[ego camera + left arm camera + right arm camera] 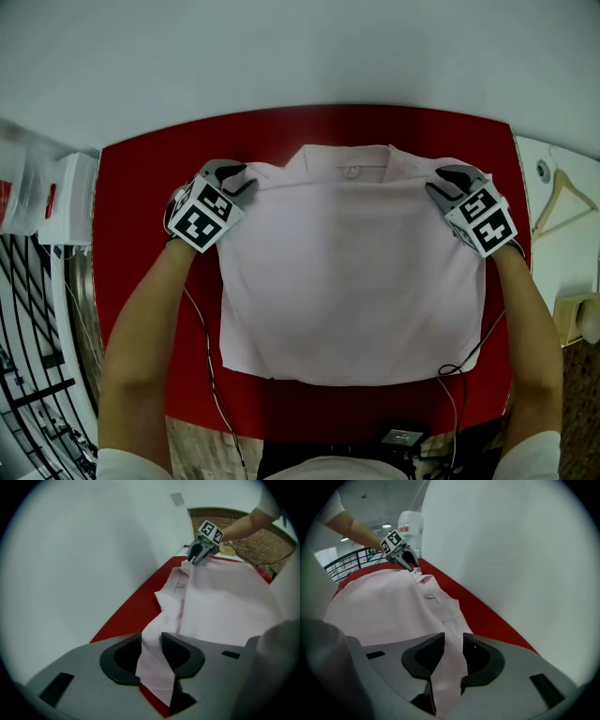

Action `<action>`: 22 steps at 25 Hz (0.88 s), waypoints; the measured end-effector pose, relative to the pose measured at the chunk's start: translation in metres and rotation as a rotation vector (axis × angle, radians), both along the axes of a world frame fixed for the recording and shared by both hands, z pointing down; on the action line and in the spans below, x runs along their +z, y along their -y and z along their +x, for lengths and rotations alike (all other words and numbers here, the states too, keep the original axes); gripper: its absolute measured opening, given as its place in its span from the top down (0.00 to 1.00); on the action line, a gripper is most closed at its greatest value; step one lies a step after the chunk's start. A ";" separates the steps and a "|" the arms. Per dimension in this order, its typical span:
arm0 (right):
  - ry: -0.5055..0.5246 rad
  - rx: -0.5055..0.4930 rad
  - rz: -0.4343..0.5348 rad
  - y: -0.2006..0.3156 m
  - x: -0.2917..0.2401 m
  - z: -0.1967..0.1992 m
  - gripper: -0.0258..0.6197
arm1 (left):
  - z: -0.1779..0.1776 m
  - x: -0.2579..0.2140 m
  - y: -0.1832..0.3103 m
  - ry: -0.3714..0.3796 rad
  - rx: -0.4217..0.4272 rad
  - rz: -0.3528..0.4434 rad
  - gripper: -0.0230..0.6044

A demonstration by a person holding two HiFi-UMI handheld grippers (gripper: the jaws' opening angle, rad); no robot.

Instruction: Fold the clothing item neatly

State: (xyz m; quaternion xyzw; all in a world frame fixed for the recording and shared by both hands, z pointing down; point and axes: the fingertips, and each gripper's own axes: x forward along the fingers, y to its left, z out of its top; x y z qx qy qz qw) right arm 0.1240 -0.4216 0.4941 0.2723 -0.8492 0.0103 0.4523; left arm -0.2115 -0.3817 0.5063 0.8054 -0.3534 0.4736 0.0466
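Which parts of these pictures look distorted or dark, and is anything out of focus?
Head view: even light, the shirt is sharp, and the edges of the red table bow from the wide lens. Left gripper view: black rounded corners, near jaws slightly soft, and the far right gripper small but clear. Right gripper view: the same dark corners, with the nearest cloth soft.

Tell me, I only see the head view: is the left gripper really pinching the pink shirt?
Observer: Yes. In the left gripper view the shirt fills the gap between the left gripper's fingers.
Operator: And the right one?
Observer: Same. Its own view shows a fold of shirt squeezed between the right gripper's fingers.
Operator: What's behind the right arm?
Observer: A brick wall, seen only from the left gripper view.
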 end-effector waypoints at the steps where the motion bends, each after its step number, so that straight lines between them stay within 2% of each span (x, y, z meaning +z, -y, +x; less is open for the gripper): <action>1: -0.013 -0.021 -0.024 -0.004 0.007 -0.007 0.77 | 0.002 0.003 -0.001 0.006 0.020 -0.020 0.77; 7: -0.068 -0.030 -0.080 -0.019 0.029 -0.010 0.79 | 0.011 0.012 -0.010 0.135 0.191 -0.018 0.74; 8: -0.069 -0.026 -0.080 -0.019 0.028 -0.010 0.82 | 0.011 0.012 -0.011 0.153 0.200 -0.011 0.79; 9: -0.070 -0.022 -0.078 -0.019 0.028 -0.009 0.83 | 0.011 0.011 -0.010 0.152 0.190 -0.002 0.90; 10: -0.071 -0.019 -0.074 -0.019 0.027 -0.008 0.85 | 0.011 0.007 -0.008 0.128 0.159 0.009 0.91; 14: -0.054 0.000 -0.072 -0.017 0.028 -0.007 0.86 | 0.001 -0.015 0.006 -0.071 -0.049 0.081 0.92; 17: -0.035 0.017 -0.071 -0.016 0.029 -0.007 0.86 | -0.010 -0.027 0.010 -0.197 -0.169 0.118 0.92; 19: -0.028 0.021 -0.063 -0.017 0.028 -0.007 0.86 | -0.015 -0.031 0.009 -0.256 -0.218 0.131 0.92; 22: -0.033 0.020 -0.041 -0.017 0.025 -0.006 0.86 | -0.018 -0.032 0.007 -0.285 -0.247 0.141 0.92</action>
